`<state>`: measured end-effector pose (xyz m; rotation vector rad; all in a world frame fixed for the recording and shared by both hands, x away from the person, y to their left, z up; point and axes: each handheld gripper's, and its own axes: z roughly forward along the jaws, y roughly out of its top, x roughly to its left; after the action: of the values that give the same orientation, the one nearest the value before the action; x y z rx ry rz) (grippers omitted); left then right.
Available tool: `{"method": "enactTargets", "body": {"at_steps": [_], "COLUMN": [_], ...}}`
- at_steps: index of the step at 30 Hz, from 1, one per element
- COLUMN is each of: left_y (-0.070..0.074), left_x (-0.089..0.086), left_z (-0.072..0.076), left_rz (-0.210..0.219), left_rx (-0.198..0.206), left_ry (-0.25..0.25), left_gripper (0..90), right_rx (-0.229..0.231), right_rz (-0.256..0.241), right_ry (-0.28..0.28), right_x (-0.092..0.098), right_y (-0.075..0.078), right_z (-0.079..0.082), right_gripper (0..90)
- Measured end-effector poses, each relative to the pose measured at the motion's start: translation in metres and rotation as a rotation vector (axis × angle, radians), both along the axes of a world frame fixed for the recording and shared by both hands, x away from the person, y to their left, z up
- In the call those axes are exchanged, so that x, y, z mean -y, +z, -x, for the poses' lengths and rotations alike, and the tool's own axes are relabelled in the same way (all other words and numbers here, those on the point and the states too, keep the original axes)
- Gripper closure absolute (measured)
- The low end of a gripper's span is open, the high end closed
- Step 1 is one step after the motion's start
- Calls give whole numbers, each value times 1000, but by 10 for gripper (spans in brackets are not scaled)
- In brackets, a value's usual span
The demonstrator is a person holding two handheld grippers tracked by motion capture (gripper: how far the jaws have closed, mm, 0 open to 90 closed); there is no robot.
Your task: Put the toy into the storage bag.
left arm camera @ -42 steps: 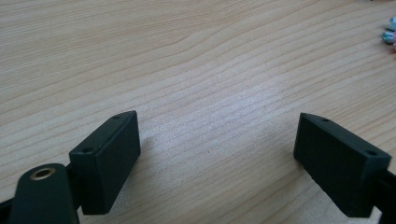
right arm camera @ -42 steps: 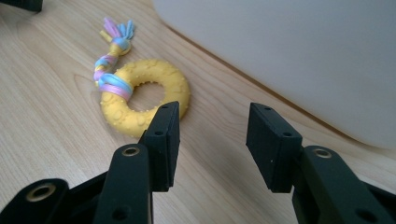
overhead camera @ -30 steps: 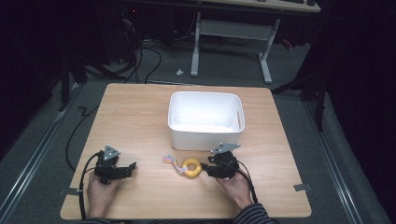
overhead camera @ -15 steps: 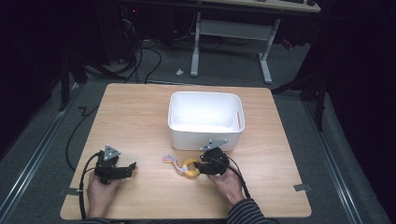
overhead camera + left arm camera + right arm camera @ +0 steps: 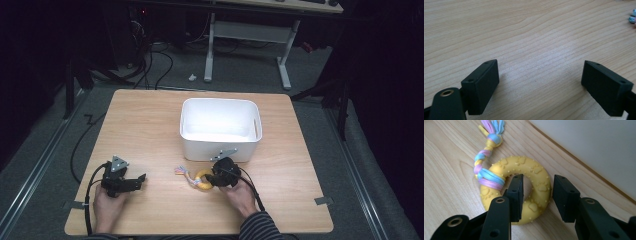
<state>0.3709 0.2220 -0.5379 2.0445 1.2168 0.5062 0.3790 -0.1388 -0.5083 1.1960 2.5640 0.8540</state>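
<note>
Two grippers work at the wooden table [image 5: 150, 125], and the yellow ring toy [image 5: 524, 192] is partly covered in both views that show it. From the high view the right gripper [image 5: 214, 179] sits over the ring's right half, so what is left to see is a yellow arc and the braided tail [image 5: 182, 172]. In the right gripper view the near edge of the ring goes under the jaws. One jaw stands in the ring's hole and the other outside its rim, with a band of the ring between them. A narrow gap shows beside the outer jaw, so the jaws bracket the ring rather than pinch it tight.

The toy lies flat on the table just in front of the white bin [image 5: 220, 127], near it but not touching. Its long axis runs from the ring out along the tail. From the high view the tail points left and slightly away from the person, ending in loose pastel strands.

Well to the left, the left gripper [image 5: 135, 181] rests low over bare wood, jaws spread wide with nothing between them.
</note>
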Motion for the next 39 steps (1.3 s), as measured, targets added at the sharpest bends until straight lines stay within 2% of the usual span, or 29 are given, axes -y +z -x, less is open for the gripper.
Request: {"method": "enactTargets", "body": {"at_steps": [3,11,14,24,30,34,39], "left_y": [0,0,0,0,0,0,0], "left_x": [0,0,0,-1,-1,-1,-1], "left_z": [0,0,0,-1,-1,-1,-1], "left_rz": [0,2,3,3,6,7,7], "left_rx": [0,0,-1,-1,-1,-3,-2], "left_ry": [0,0,0,0,0,-1,-1], "left_gripper": [150,151,152,152,152,153,153], "right_rx": [-12,-5,0,3,39,61,86], "right_rz": [-1,13,36,42,45,31,40], "right_ry": [-12,-10,-7,-14,6,18,36], "right_x": [-1,-4,-6,-8,-7,-4,0], "right_y": [-2,-3,-2,-1,1,9,17], "right_z": [0,0,0,2,5,11,18], "right_gripper": [624,647,652,666,674,674,674]}}
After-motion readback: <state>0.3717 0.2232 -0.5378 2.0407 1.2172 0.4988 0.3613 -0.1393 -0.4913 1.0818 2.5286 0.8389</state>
